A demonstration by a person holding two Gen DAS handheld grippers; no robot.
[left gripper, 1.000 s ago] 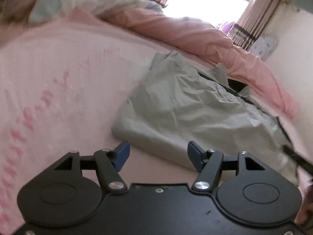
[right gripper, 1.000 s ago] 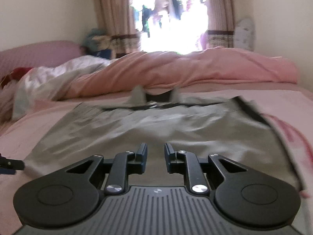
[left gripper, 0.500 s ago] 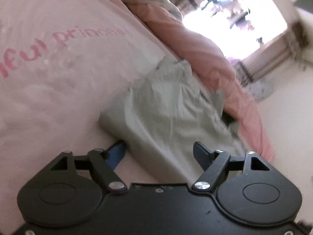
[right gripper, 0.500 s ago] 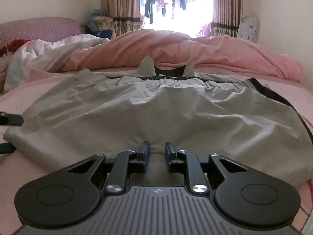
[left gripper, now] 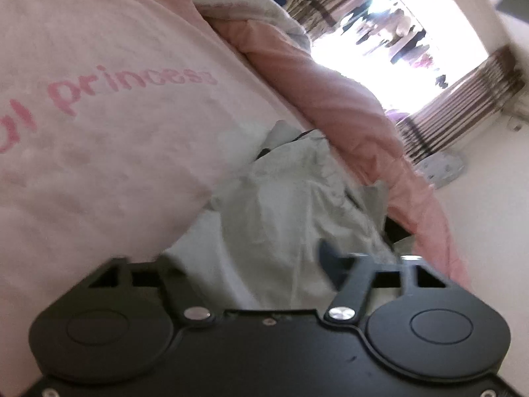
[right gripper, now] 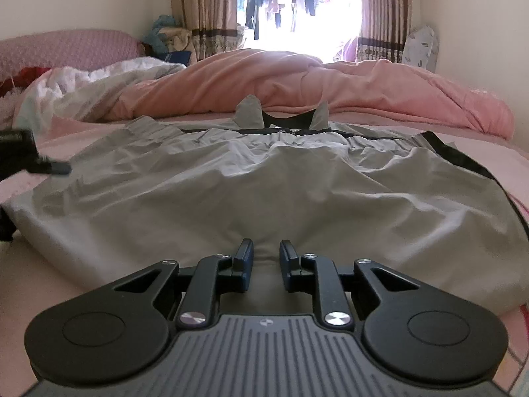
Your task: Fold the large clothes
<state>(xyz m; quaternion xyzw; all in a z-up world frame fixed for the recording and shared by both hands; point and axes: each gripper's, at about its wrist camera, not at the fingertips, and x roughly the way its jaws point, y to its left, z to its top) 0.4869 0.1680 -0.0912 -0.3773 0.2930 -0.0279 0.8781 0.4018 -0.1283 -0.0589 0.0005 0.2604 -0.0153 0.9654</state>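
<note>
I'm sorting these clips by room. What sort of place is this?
Most likely a home bedroom. A grey garment lies spread on a bed with a pink sheet, a rumpled pink quilt lies behind it, and striped curtains frame a bright window.

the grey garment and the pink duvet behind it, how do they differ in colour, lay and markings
The grey garment is pale grey; the pink duvet is salmon pink.
The garment lies spread fairly flat on the bed near the camera; the duvet is heaped in a long mound across the far side.
The garment has dark trim along its far edge and right side; the duvet looks plain.
Both are wrinkled fabric lying on the same bed.
</note>
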